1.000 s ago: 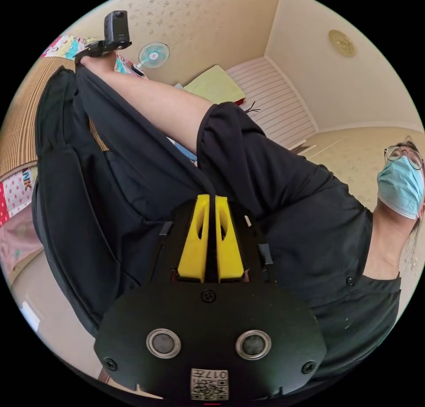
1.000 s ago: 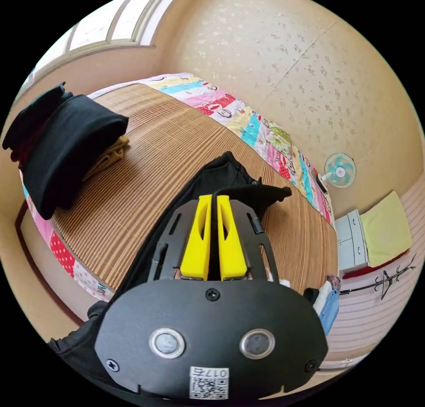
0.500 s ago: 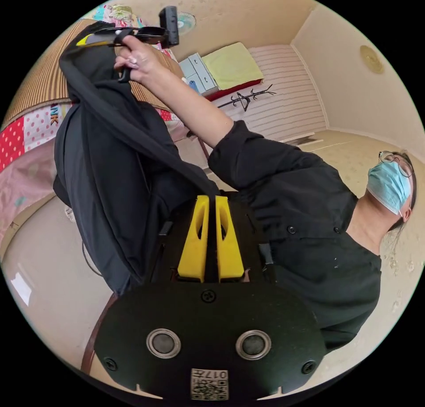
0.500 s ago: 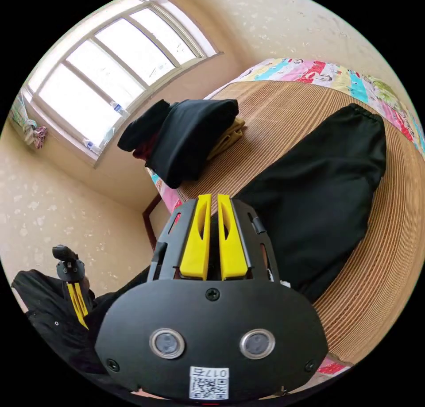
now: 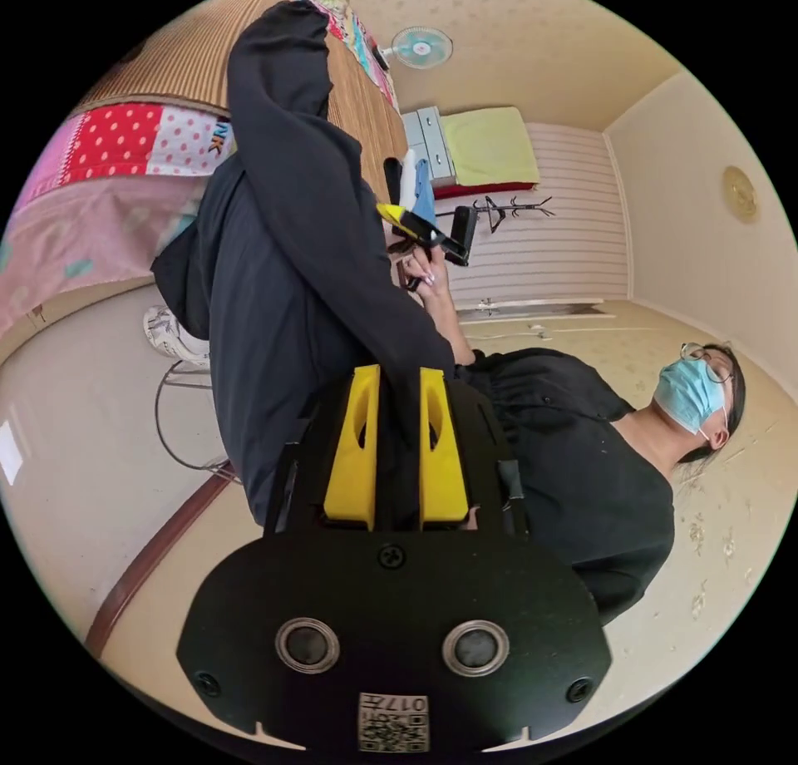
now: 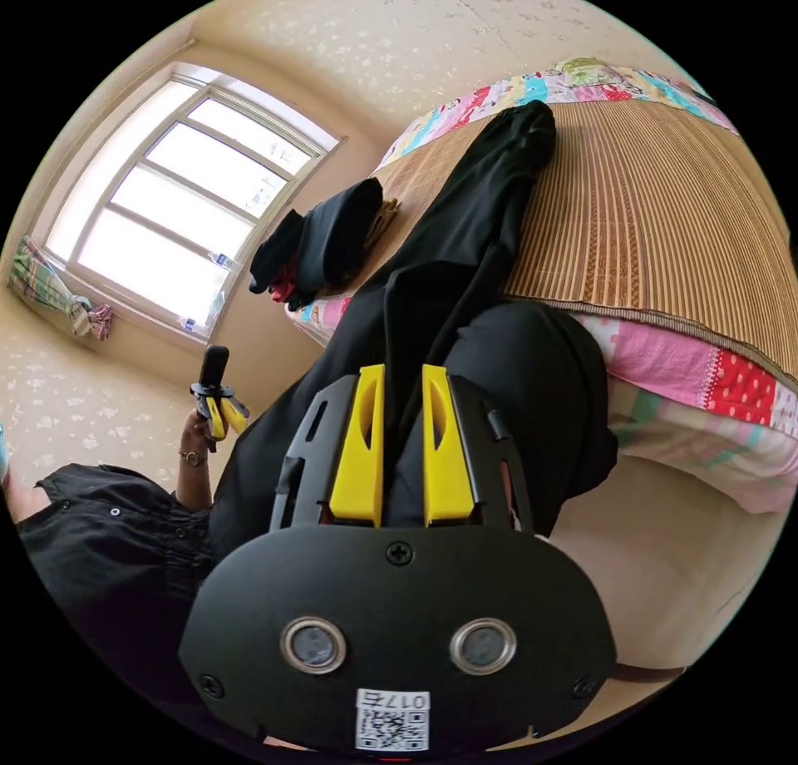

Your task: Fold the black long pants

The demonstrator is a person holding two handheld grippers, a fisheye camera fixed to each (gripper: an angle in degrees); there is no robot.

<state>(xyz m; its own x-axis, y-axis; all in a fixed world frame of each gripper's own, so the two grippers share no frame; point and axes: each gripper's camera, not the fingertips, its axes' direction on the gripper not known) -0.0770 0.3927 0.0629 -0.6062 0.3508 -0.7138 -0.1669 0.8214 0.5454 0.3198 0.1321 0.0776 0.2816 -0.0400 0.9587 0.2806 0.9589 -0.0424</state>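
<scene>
- The black pants (image 6: 465,241) lie with one end on the woven mat (image 6: 657,216) of the bed and hang down over the bed's edge toward the two grippers.
- In the left gripper view the pants (image 5: 283,241) run as a long dark band from the mat (image 5: 179,58) down to the left gripper (image 5: 396,382).
- The left gripper's yellow jaws stand a little apart, and black cloth fills the gap between them, so they pinch the pants.
- The right gripper (image 6: 402,382) has its yellow jaws a little apart too, with a fold of the pants between them, pinched.
- In the left gripper view the right gripper (image 5: 391,214) shows farther off, held by a hand (image 5: 426,268); whether cloth is in its jaws there I cannot tell.
- In the right gripper view the left gripper (image 6: 221,420) shows small beside the person's black shirt (image 6: 108,540).
- A pile of dark folded clothes (image 6: 328,237) sits on the mat near the window (image 6: 166,208).
- A colourful quilt (image 6: 706,382) hangs under the mat at the bed's edge.
- A small fan (image 5: 421,47) is on the wall above a drawer cabinet (image 5: 428,137).
</scene>
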